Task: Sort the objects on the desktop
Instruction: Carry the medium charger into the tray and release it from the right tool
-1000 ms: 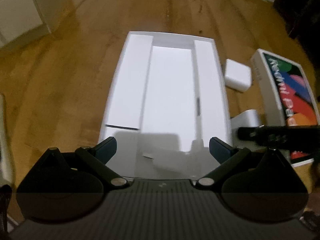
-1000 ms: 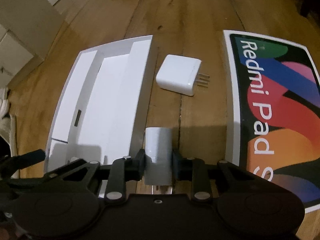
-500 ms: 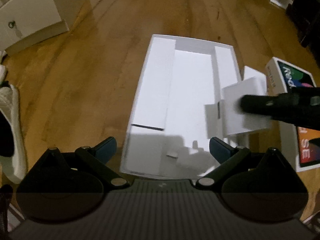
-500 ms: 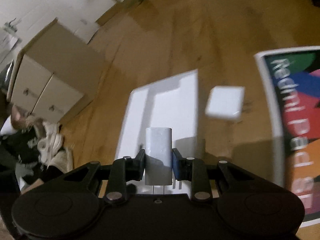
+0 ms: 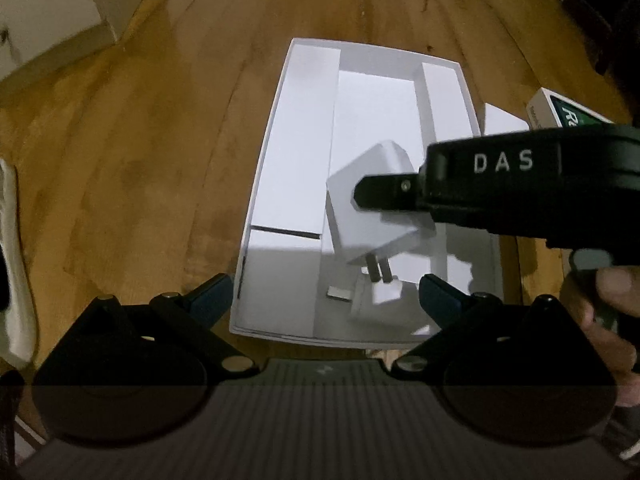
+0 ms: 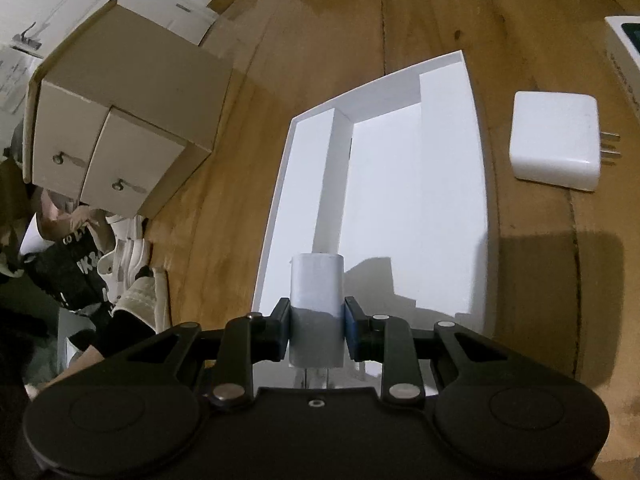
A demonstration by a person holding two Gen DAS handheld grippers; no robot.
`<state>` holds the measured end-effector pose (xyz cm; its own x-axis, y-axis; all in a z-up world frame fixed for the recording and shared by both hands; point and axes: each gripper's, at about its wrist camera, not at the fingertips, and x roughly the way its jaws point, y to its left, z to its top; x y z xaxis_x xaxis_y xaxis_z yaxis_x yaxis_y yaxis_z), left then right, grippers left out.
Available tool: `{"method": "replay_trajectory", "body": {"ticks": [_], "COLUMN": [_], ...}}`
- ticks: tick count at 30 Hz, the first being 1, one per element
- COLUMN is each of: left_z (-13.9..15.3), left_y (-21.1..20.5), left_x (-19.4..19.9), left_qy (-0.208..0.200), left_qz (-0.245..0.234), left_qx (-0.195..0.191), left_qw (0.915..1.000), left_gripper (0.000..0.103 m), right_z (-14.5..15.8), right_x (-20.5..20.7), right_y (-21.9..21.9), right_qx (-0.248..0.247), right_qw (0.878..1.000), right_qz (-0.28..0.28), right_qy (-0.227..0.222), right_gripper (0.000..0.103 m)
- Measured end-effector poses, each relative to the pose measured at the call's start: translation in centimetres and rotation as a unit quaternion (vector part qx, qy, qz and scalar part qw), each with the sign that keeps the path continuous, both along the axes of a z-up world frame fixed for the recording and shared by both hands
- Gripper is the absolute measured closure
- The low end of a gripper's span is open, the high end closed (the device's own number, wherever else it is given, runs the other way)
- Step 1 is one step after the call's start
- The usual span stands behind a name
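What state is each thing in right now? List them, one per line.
Right gripper: shut on the held white charger.
Held white charger: clamped, above the tray, prongs toward the camera.
Left gripper: open, holding nothing.
White box tray: open, lidless, on the wooden floor.
Second white charger: lying flat on the floor, outside the tray.
Cardboard drawer unit: both drawers shut.

right gripper (image 6: 316,322) clamping white charger (image 6: 317,280), over white tray (image 6: 478,184)
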<state>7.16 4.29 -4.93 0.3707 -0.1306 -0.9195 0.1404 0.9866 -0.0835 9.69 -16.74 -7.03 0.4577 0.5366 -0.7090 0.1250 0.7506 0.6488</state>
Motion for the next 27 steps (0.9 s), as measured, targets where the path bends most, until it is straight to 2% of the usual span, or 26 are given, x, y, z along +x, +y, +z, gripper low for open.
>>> {"method": "replay_trajectory", "body": {"ticks": [6, 10, 14, 15, 16, 20, 23, 27], "left_z": [-0.4, -0.5, -0.6, -0.5, -0.5, -0.3, -0.1, 0.5], "left_y": [1.0, 0.9, 1.0, 1.0, 1.0, 1.1, 0.6, 0.5], "left_x": [0.2, 0.0, -0.1, -0.1, -0.2, -0.1, -0.2, -0.4], "left_qy": [0.003, 0.008, 0.012, 0.012, 0.012, 0.012, 0.007, -0.013], "left_qz": [0.025, 0.028, 0.028, 0.029, 0.030, 0.038, 0.030, 0.036], "left_qx": [-0.002, -0.003, -0.019, -0.019, -0.020, -0.035, -0.039, -0.046], "left_qw": [0.9997, 0.9996, 0.9993, 0.9993, 0.9993, 0.9986, 0.9988, 0.9982], "left_gripper": [0.002, 0.002, 0.002, 0.002, 0.002, 0.002, 0.002, 0.002], "right_z": [-0.4, -1.3, -1.4, -1.2, -0.9, 1.5, 3.3, 4.3], "right_x": [1.1, 1.1, 1.1, 1.0, 1.0, 0.7, 0.2, -0.7], "right_y": [0.2, 0.4, 0.4, 0.4, 0.5, 1.1, 1.0, -0.6], "right_qx": [-0.029, -0.015, -0.008, -0.015, -0.025, -0.097, -0.139, -0.134], "right_qw": [0.999, 1.000, 1.000, 1.000, 0.999, 0.995, 0.990, 0.991], "right_qz": [0.012, 0.010, 0.001, 0.000, 0.000, 0.035, 0.037, 0.010], "right_qy": [0.008, 0.016, 0.023, 0.027, 0.027, 0.015, -0.003, -0.013], "right_gripper": [0.071, 0.071, 0.068, 0.066, 0.059, 0.059, 0.059, 0.058]}}
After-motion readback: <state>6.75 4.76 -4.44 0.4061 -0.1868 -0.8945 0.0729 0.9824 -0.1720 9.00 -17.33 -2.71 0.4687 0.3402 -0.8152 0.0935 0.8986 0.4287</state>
